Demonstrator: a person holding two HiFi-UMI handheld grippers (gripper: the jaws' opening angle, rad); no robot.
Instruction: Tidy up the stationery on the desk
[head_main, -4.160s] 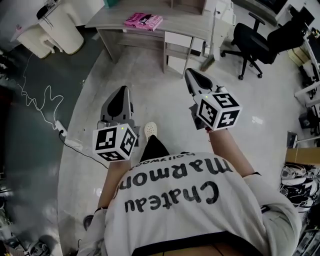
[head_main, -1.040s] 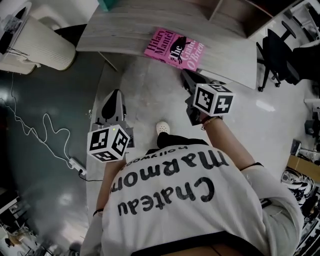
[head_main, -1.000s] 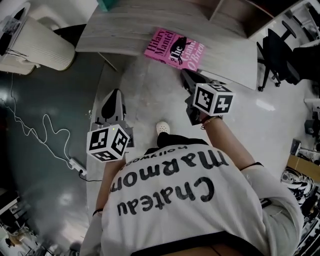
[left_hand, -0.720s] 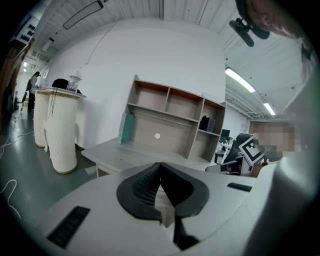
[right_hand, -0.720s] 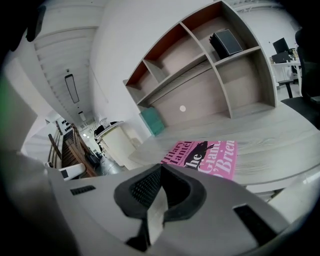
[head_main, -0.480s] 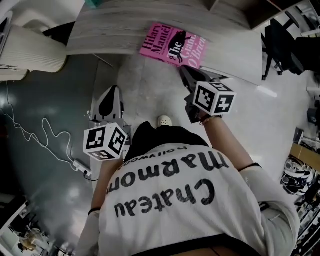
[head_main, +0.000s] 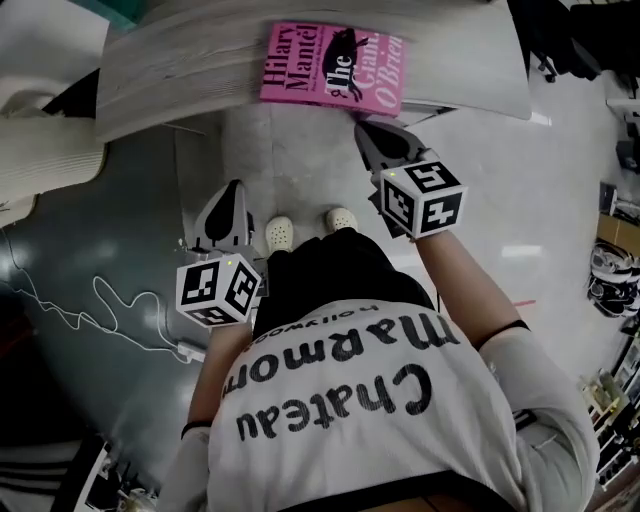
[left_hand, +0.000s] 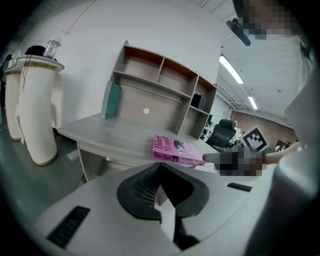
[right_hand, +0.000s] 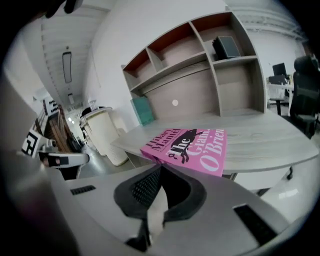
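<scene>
Book (head_main: 333, 68), a pink one, lies flat at the desk's (head_main: 170, 75) front edge, about midway along, with its near corner just over the edge. At the desk's back left a teal thing (left_hand: 110, 100) stands upright beside the shelf unit (left_hand: 150, 80). The person stands facing the desk. The left gripper (head_main: 231, 192) hangs short of the front edge, over the floor, jaws pressed together on nothing. The right gripper (head_main: 362, 127) points at the book's front edge, near but apart, jaws likewise together with nothing between them.
</scene>
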